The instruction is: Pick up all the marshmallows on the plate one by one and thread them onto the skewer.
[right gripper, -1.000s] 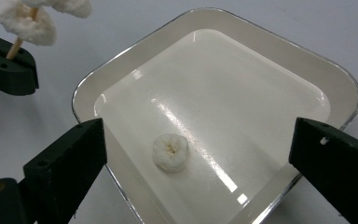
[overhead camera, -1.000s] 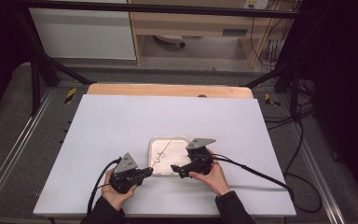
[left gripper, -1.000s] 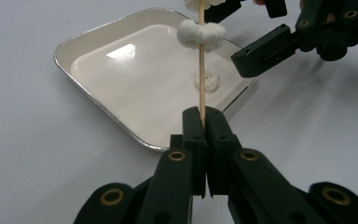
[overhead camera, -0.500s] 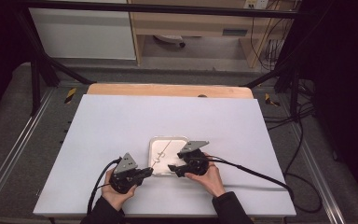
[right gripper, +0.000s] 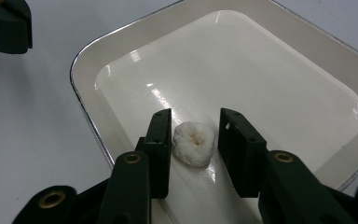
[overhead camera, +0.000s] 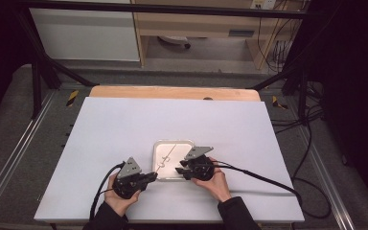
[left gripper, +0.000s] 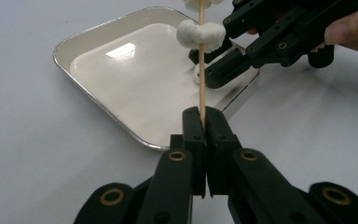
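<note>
A shallow white tray (overhead camera: 174, 142) lies on the table in front of me. My left gripper (left gripper: 203, 119) is shut on the lower end of a thin wooden skewer (left gripper: 201, 79), which rises over the tray with a soft white lump (left gripper: 200, 35) threaded on it. My right gripper (right gripper: 195, 116) reaches into the tray's near right corner. Its jaws have just been closing around a loose white lump (right gripper: 194, 143) on the tray floor. One pad is at the lump's side and a narrow gap still shows at the other.
The tray sits on a white table cover (overhead camera: 124, 124), with a wooden board (overhead camera: 172, 92) along the far edge. A black cable (overhead camera: 263, 178) trails right from the right gripper. Metal frame rails run down both sides of the table.
The right gripper has edged a little left, further over the tray. The left gripper and the skewer have kept still.
</note>
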